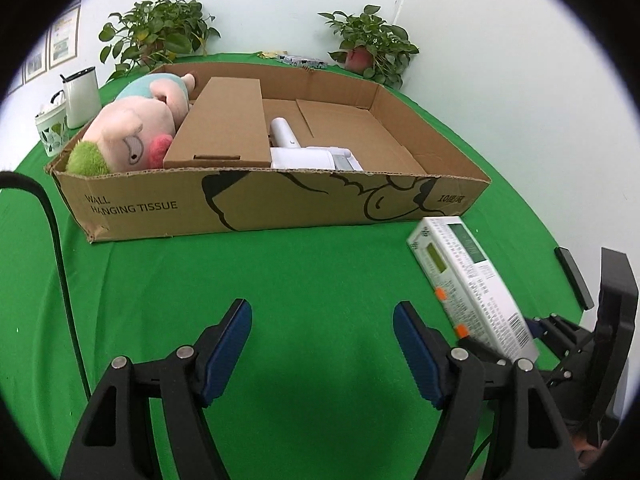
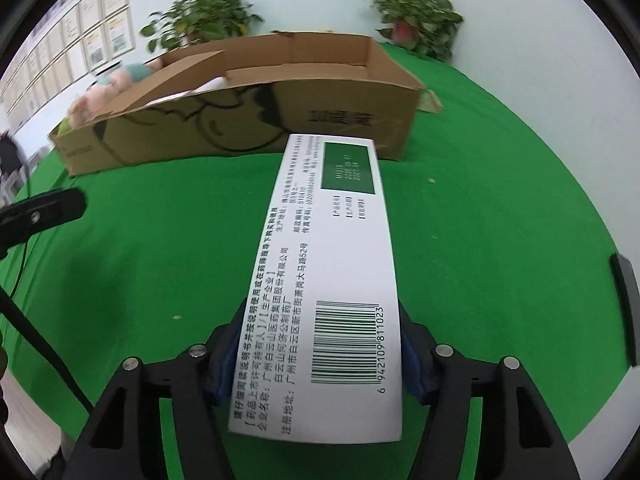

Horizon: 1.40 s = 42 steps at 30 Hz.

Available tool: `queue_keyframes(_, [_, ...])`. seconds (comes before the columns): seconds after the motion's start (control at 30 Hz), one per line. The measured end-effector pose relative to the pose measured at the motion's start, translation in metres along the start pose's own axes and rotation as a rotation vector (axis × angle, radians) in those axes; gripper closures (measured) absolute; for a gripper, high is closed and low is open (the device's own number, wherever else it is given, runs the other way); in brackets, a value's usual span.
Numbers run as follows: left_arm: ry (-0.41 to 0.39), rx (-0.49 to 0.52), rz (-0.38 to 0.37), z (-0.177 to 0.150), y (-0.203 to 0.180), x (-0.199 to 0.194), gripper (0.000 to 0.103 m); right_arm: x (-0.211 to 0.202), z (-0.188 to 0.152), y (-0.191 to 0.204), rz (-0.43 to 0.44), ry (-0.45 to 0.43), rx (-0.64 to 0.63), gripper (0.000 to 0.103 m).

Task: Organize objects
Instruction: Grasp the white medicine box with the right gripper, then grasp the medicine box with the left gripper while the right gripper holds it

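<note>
Left gripper: jaws spread wide, nothing between the blue pads, held low above the table.
Right gripper: jaws closed on a long white carton, clamped near its barcode end, the free end pointing forward.
Relative position: right gripper sits to the right of the left.

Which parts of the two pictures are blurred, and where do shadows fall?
Left wrist view: the medicine box is slightly smeared; a soft shadow lies on the green cloth under the jaws. Right wrist view: the plants and cardboard box are blurred.
</note>
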<state>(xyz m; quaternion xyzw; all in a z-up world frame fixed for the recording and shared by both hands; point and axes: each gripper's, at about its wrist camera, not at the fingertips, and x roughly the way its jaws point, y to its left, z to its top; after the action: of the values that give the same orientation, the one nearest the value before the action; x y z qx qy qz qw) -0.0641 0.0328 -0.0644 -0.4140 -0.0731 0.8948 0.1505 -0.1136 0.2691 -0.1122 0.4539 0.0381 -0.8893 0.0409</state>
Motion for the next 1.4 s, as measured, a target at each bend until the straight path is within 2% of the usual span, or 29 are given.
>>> queue_keyframes(0.17, [0.018,-0.021,-0.028,0.0,0.006,-0.001,0.03,0.001,0.002,0.031,0.08,-0.001,-0.056,0.043])
queue_keyframes(0.23, [0.03,-0.039,-0.056,0.0,0.008,0.001,0.03,0.0,0.004,0.045,0.124,-0.003,-0.093,0.043])
queue_keyframes(0.47, [0.104,-0.092,-0.17,-0.003,0.011,0.016,0.03,-0.006,0.008,0.083,0.178,-0.024,-0.164,0.041])
queue_keyframes(0.6, [0.154,-0.138,-0.258,-0.004,0.014,0.026,0.03,-0.008,0.002,0.092,0.152,-0.029,-0.18,0.02])
queue_keyframes(0.8, [0.239,-0.164,-0.381,-0.009,0.005,0.043,0.03,-0.011,-0.004,0.094,0.134,-0.065,-0.216,0.018])
queue_keyframes(0.9, [0.242,-0.166,-0.403,-0.008,0.001,0.045,0.03,-0.011,-0.002,0.098,0.117,-0.086,-0.228,0.021])
queue_keyframes(1.0, [0.254,-0.194,-0.429,-0.01,0.002,0.046,0.03,-0.017,-0.01,0.094,0.154,-0.077,-0.207,0.037])
queue_keyframes(1.17, [0.255,-0.234,-0.465,-0.017,0.005,0.043,0.03,-0.018,-0.008,0.09,0.179,-0.055,-0.131,0.04])
queue_keyframes(1.4, [0.265,-0.257,-0.5,-0.026,0.001,0.04,0.03,-0.024,-0.009,0.08,0.29,-0.02,-0.002,0.041])
